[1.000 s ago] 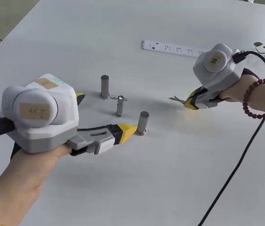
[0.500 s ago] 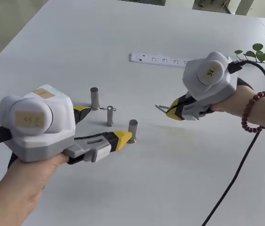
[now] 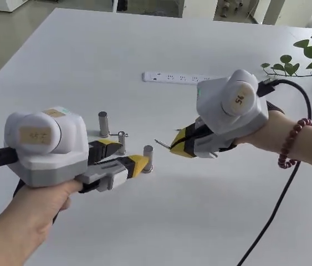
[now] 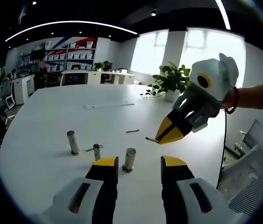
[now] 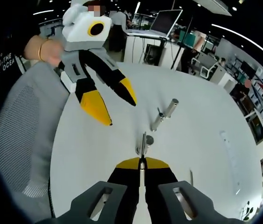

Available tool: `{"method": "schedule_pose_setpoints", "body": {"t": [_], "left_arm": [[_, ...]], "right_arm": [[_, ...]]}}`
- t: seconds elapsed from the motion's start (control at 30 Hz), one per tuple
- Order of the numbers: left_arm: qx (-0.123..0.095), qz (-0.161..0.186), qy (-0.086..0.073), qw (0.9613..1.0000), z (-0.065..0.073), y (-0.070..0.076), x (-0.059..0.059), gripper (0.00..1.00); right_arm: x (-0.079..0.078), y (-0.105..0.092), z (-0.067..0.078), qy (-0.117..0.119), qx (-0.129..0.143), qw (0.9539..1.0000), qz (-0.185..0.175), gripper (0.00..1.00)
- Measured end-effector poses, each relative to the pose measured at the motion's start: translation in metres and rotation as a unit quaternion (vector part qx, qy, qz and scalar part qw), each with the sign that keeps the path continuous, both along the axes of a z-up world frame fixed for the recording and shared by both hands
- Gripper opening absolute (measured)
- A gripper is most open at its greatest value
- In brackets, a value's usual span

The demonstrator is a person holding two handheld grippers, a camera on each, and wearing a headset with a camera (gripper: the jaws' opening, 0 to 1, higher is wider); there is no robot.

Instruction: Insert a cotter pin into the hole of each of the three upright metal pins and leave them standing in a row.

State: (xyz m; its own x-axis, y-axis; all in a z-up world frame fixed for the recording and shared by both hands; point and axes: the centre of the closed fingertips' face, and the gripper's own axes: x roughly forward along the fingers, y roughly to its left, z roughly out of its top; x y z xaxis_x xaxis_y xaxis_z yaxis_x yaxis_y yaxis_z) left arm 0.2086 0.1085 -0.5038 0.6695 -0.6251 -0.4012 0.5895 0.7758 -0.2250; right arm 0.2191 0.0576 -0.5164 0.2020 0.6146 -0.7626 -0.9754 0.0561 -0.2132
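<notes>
Roughly a third done, judging by the layout.

Seeing three metal pins upright in a row ahead of the left gripper (image 3: 125, 152): near pin (image 3: 149, 158) just off its jaw tips, middle pin (image 3: 122, 139) a bit further out, far pin (image 3: 103, 123) furthest.

Looks fitted on the middle pin alone, with a small cotter ring (image 3: 123, 133) sticking out near its top. Too small to confirm fully seated. No cotter seen in the near pin or far pin.

Nothing held in the left gripper, with jaws spread wide. From the left gripper view, near pin framed between the two yellow tips, untouched. Probably set to brace it.

Clamped tight in the right gripper (image 3: 175, 147): one cotter pin (image 3: 162, 144), poking straight out past the tips and aimed at the near pin, close but apart. Roughly lined up with that pin's top in the right gripper view.

Also spotted a loose cotter pin (image 4: 132, 131) flat on the table (image 3: 200, 221), out beyond the right gripper's tip as seen from the left gripper.

Left to do: thread the held one into the near pin, fetch the loose one for the far pin, keep all three standing. Likely risk: tipping the near pin on insertion without a brace.
</notes>
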Motion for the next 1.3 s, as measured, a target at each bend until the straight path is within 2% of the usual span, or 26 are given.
{"method": "schedule_pose_setpoints", "body": {"t": [0.1,0.17,0.27,0.47,0.57,0.77,1.03,1.1,1.3], "left_arm": [[-0.015,-0.008,0.015,0.9997,0.0,-0.004,-0.003,0.31],[-0.028,-0.016,0.03,0.999,-0.001,-0.007,-0.006,0.28],[-0.045,-0.02,0.036,0.9982,0.001,-0.01,-0.008,0.22],[-0.088,-0.034,0.074,0.9927,0.005,-0.019,-0.015,0.16],[-0.093,-0.038,0.082,0.9916,0.004,-0.022,-0.017,0.15],[-0.125,-0.044,0.107,0.9854,0.006,-0.031,-0.022,0.11],[-0.142,-0.038,0.123,0.9814,0.005,-0.033,-0.021,0.02],[-0.156,-0.039,0.128,0.9786,0.007,-0.034,-0.022,0.01],[-0.158,-0.035,0.126,0.9788,0.005,-0.035,-0.022,0.01]], "right_arm": [[-0.005,0.004,0.003,-0.004,0.003,0.9999,0.014,0.0],[-0.01,0.007,0.005,-0.004,0.004,0.9997,0.025,0.0],[-0.015,0.009,0.006,-0.011,0.0,0.9991,0.041,0.0],[-0.024,0.01,0.002,-0.022,-0.013,0.9969,0.075,0.0],[-0.027,0.009,0.002,-0.025,-0.015,0.9962,0.082,0.0],[-0.034,0.011,0.003,-0.031,-0.016,0.9946,0.098,0.0],[-0.037,0.012,0.003,-0.032,-0.015,0.994,0.103,0.0],[-0.036,0.012,0.003,-0.034,-0.014,0.9942,0.101,0.0],[-0.036,0.012,0.001,-0.034,-0.013,0.9948,0.095,0.0]]}}
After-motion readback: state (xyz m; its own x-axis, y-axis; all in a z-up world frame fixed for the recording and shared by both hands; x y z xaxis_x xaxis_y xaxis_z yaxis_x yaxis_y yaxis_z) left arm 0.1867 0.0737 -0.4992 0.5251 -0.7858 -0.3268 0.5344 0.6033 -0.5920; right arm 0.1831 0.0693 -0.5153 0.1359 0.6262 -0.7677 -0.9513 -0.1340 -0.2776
